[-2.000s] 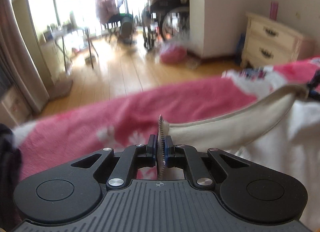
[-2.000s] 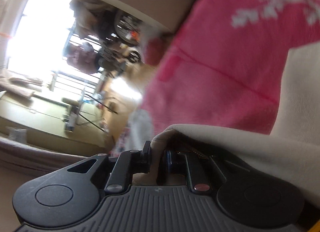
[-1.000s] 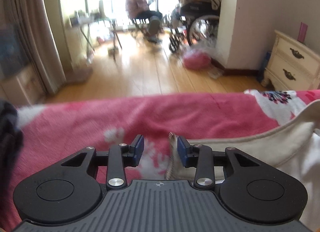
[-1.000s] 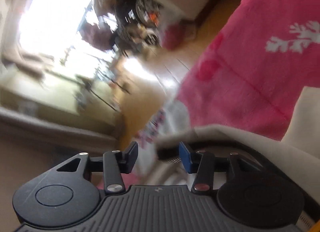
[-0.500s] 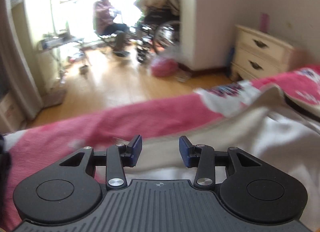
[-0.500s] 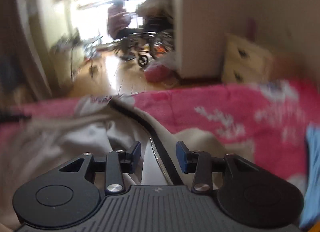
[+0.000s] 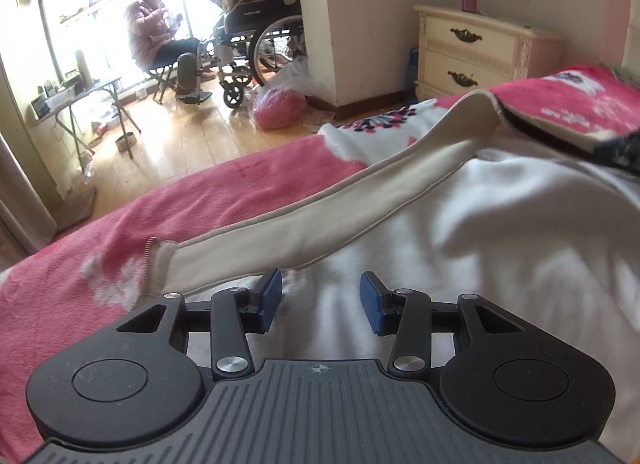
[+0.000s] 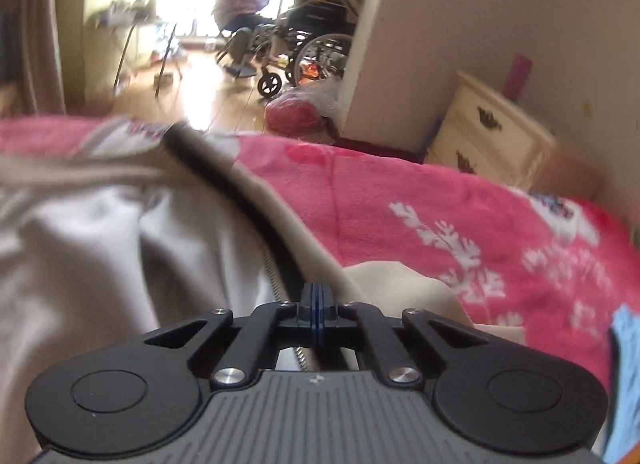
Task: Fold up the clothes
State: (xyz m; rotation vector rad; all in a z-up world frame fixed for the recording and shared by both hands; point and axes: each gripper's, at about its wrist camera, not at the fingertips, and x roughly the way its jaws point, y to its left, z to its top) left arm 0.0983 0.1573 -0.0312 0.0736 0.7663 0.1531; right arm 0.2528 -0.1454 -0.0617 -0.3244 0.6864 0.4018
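Low in the frame, the right gripper pinches the cream zip-up fleece jacket by its dark zipper edge, likely for a fold; the left gripper gapes, empty, above it on the pink floral bed blanket.

A bed covered by a pink blanket with white flower prints carries everything. Directly on it lies a cream and white zip-up garment, spreading from the centre toward 3 o'clock in the left wrist view, its zipper edge resting at 9 o'clock.
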